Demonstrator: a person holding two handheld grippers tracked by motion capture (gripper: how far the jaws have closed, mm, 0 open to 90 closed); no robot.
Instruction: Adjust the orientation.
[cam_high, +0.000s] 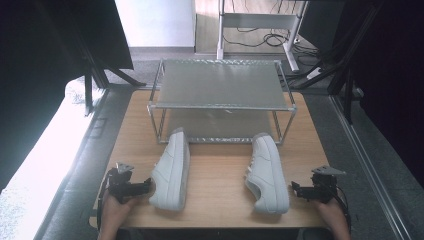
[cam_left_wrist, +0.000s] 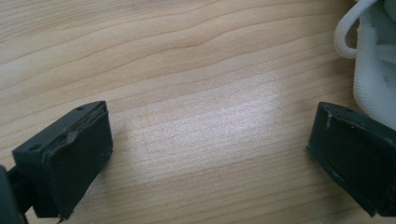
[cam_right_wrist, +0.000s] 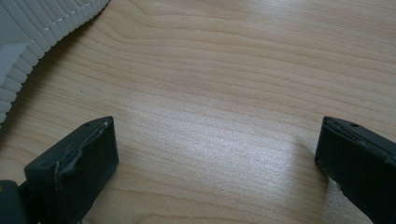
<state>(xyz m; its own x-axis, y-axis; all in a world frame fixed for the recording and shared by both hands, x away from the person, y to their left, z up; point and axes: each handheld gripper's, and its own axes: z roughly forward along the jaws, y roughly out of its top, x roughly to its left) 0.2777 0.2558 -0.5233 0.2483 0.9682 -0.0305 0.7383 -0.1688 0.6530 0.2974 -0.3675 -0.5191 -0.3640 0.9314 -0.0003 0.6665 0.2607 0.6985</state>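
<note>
On the wooden table (cam_high: 215, 172), between my two hands, a pair of white sneakers lies on its sides, toes pointing away from me toward a metal rack (cam_high: 220, 102). The left shoe (cam_high: 171, 171) rests with its heel end nearest my left gripper (cam_high: 145, 187), whose black jaws stand wide apart and hold nothing; in the left gripper view, a white lace loop and a patch of knitted white upper (cam_left_wrist: 373, 70) sit just beyond the tip of one jaw, close to it, though I cannot tell whether they touch. Bare wood grain shows between the two pads.

The right shoe (cam_high: 267, 172) lies near my right gripper (cam_high: 295, 189), which rests at the table's right edge, a short way apart from the shoe. Its jaws are likewise spread wide and empty. In the right gripper view, the ribbed white sole (cam_right_wrist: 32, 42) of that shoe curves across the upper left corner, clear of both jaws, with plain tabletop between them.

Behind the shoes stands the two-tier rack, its upper shelf a pale frosted panel in a silver tube frame, its lower level near the tabletop. Both toes reach the rack's front rail. My hands grip the tools from the near edge of the table, grey plates topping each gripper. Dark curtains and frame struts flank the table, and cables trail across the floor beyond.
</note>
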